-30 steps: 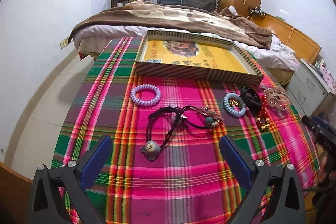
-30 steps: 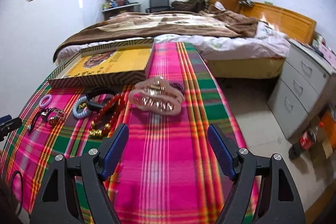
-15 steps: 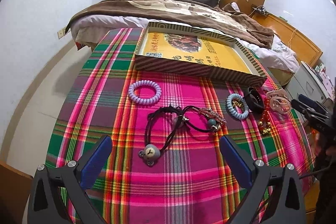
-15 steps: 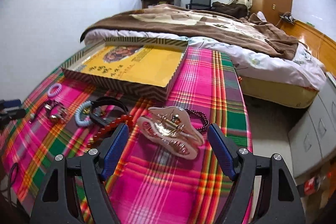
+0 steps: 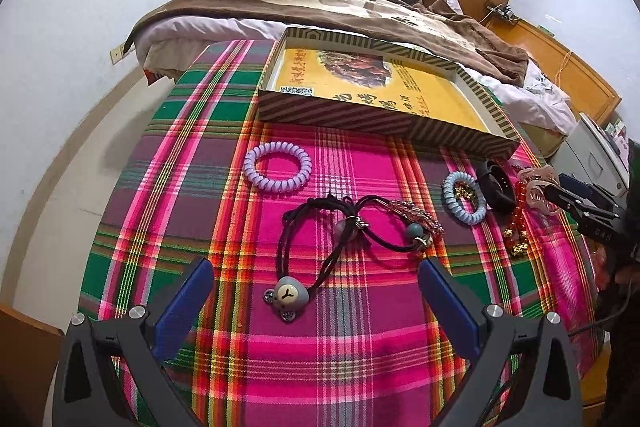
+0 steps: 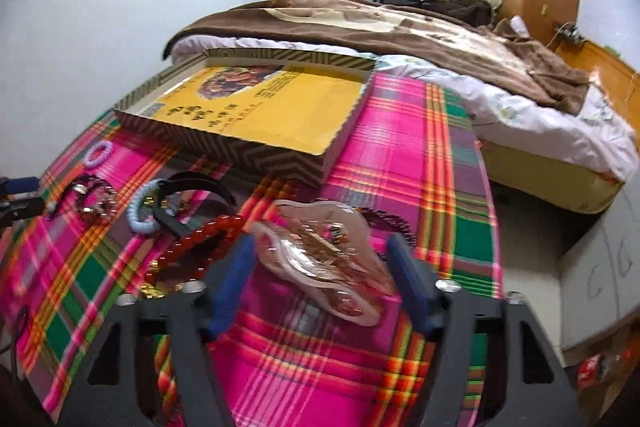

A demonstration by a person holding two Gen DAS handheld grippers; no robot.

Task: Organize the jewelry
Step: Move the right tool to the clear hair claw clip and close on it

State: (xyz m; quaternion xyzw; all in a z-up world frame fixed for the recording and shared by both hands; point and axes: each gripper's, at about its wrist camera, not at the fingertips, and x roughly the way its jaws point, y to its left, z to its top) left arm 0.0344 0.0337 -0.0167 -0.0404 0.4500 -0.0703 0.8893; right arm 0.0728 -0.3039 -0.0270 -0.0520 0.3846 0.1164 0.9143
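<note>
Jewelry lies on a plaid cloth in front of a shallow yellow box, which also shows in the right wrist view. My left gripper is open just short of a black cord hair tie with a grey bear charm. A purple coil band, a light-blue coil band and a red bead bracelet lie nearby. My right gripper is open, its jaws standing either side of a clear pink hair claw; the gripper also shows in the left wrist view.
A bed with a brown blanket stands right behind the table. A grey drawer cabinet stands to the right. A black band and a dark bead bracelet lie by the claw. The cloth drops off at the table edges.
My right gripper has moved forward to the hair claw and narrowed around it. My left gripper has moved closer to the bear-charm hair tie and stays open.
</note>
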